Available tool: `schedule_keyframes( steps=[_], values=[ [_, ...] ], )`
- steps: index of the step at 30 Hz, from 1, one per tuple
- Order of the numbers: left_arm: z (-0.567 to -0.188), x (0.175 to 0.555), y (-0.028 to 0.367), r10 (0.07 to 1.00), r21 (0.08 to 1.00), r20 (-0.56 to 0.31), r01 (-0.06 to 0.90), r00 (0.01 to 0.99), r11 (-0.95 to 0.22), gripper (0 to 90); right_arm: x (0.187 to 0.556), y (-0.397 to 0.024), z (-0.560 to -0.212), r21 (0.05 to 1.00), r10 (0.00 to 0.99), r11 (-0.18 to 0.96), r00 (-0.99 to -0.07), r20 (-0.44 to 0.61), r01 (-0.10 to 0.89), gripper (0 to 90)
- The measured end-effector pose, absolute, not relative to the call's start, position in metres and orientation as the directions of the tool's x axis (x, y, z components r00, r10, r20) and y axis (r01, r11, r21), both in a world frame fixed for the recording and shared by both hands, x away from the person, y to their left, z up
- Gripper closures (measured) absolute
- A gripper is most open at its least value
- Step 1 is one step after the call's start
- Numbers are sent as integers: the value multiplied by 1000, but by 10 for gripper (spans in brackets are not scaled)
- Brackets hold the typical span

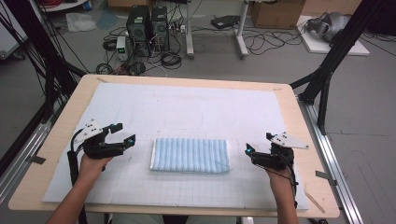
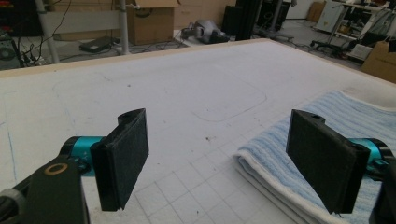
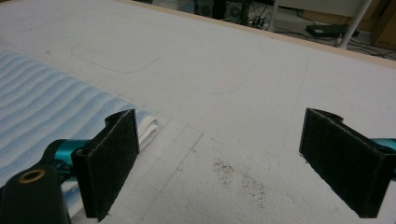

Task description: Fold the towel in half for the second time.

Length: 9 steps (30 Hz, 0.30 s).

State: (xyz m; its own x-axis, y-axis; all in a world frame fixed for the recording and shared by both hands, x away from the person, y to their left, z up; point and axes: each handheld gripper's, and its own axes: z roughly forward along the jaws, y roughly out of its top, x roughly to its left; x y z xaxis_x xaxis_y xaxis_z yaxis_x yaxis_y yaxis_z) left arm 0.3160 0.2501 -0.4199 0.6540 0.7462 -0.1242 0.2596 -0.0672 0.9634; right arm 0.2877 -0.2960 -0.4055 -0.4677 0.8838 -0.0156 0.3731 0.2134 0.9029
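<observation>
Blue-striped folded towel (image 1: 190, 155) lies mid-mat between my grippers. Left gripper (image 1: 122, 134) and right gripper (image 1: 258, 143) both gape wide, holding nothing. I'd best come in low at each short edge, pinching every layer together.

Folded towel (image 1: 190, 155): light blue with white stripes, white edging. Table mat (image 1: 187, 107): white, faint grey grid printed. Table (image 1: 303, 135) rim: pale wood. Left gripper (image 1: 122, 134), right gripper (image 1: 258, 143): black jaws, teal fittings, grey top plates.
</observation>
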Motion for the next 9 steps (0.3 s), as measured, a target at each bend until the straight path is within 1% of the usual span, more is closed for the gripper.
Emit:
schedule_keyframes(
  steps=[9],
  values=[
    [-422,318,251,750,962,-126,265,649,-68,220,288,-299,-406,903,885,206,-465,-8,376,111]
  ],
)
